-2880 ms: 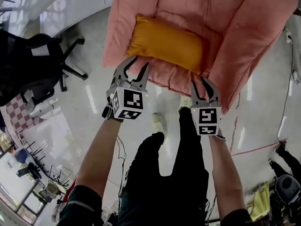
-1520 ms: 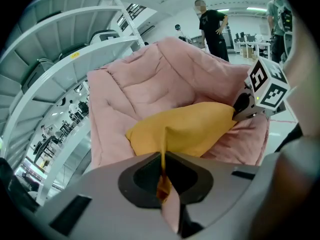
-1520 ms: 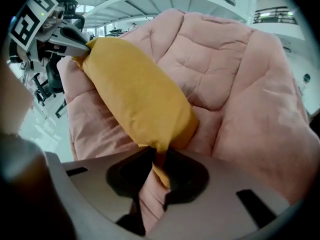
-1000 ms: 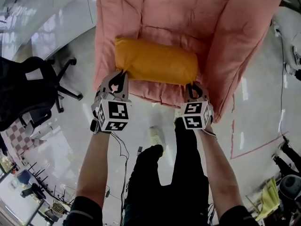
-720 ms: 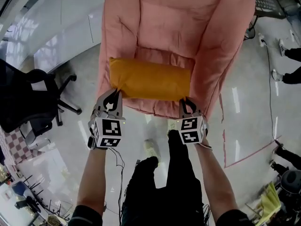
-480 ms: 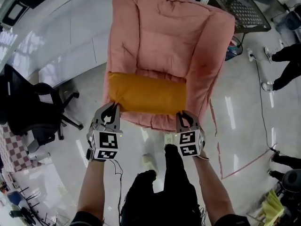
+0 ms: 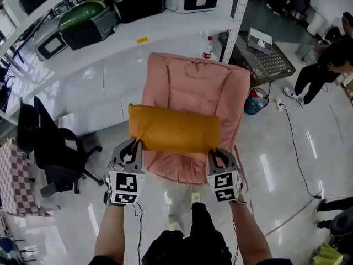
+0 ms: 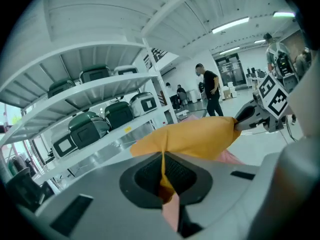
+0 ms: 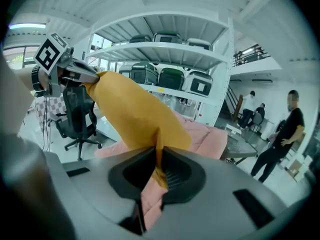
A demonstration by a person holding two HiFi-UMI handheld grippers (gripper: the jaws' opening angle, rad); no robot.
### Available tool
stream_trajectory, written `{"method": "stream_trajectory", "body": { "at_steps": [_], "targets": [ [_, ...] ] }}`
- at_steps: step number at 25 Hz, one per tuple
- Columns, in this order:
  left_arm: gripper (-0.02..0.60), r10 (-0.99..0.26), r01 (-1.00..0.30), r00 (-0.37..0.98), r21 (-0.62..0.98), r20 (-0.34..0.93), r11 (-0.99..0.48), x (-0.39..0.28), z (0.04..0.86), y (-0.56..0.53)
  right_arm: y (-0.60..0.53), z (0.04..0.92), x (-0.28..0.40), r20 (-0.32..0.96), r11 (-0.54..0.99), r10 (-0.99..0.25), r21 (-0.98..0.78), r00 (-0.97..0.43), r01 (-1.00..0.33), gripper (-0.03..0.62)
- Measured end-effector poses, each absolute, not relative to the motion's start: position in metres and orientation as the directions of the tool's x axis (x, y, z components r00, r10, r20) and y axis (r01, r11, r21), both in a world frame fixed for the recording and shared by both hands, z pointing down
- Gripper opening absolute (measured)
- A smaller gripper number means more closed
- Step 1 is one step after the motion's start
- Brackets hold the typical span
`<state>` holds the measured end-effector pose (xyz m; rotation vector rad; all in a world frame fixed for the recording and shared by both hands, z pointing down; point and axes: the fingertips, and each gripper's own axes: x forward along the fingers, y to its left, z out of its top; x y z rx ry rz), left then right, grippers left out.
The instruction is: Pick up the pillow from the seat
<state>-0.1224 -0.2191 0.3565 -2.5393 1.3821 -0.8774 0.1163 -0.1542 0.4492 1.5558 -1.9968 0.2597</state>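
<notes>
The orange pillow [image 7: 174,128] hangs in the air in front of the pink padded seat [image 7: 193,87], stretched between my two grippers. My left gripper [image 7: 131,146] is shut on the pillow's near left corner, and my right gripper [image 7: 216,155] is shut on its near right corner. In the left gripper view the pillow's orange cloth [image 8: 187,136] is pinched in the left gripper [image 8: 163,176]. In the right gripper view the pillow [image 9: 135,116] is pinched in the right gripper [image 9: 159,171], with the pink seat [image 9: 205,134] behind it.
A black office chair [image 7: 52,150] stands at the left. Behind the seat stand a white shelf with green cases [image 7: 88,18], a white post [image 7: 238,10], a spray bottle [image 7: 208,47] and a wire table [image 7: 259,59]. A person [image 7: 325,51] stands at the far right.
The pillow has come up off the seat cushion, held at both near corners. The seat has dropped away in the head view as the view rose, and the shelves came into sight.
</notes>
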Motion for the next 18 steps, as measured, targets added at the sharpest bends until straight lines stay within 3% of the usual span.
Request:
{"method": "stream_trajectory", "body": {
  "at_steps": [18],
  "targets": [
    [0.012,-0.88,-0.796,0.459,-0.383,0.124,-0.469,-0.131,0.162,-0.17,-0.132,0.235,0.119,0.291,0.2,-0.952,0.352,-0.097,-0.914,0.038]
  ]
}}
